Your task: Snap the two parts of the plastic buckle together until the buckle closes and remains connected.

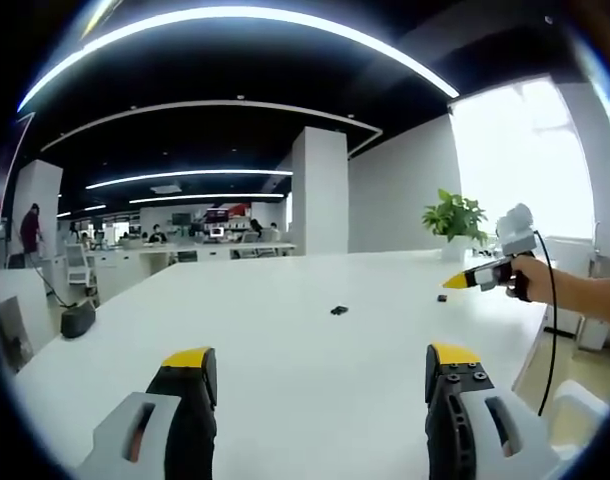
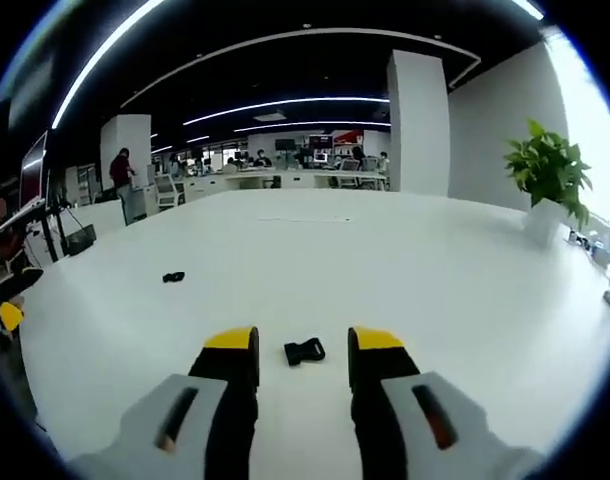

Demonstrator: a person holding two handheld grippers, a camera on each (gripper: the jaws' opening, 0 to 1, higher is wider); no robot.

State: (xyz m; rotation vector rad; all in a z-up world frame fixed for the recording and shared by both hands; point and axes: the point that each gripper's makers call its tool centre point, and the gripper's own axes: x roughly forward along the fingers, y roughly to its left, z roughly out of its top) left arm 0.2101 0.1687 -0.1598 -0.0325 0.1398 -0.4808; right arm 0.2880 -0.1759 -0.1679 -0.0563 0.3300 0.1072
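Two small black buckle parts lie apart on the white table point(image 1: 285, 300). In the left gripper view one part point(image 1: 338, 310) lies mid-table, well ahead of my open left gripper point(image 1: 321, 358). The other part point(image 1: 442, 297) lies just below the yellow tips of my right gripper point(image 1: 453, 284), which a hand point(image 1: 530, 280) holds in from the right. In the right gripper view that part point(image 2: 304, 351) lies on the table point(image 2: 385, 260) between the fingertips of my open right gripper point(image 2: 303, 342), and I cannot see them touch it. The other part point(image 2: 173, 277) lies further off, to the left.
A potted plant point(image 1: 453, 218) point(image 2: 547, 170) stands at the table's far right corner near a bright window. A white pillar point(image 1: 319, 190) and office desks with people are beyond the table. A black chair point(image 1: 77, 320) is beside the table's left edge.
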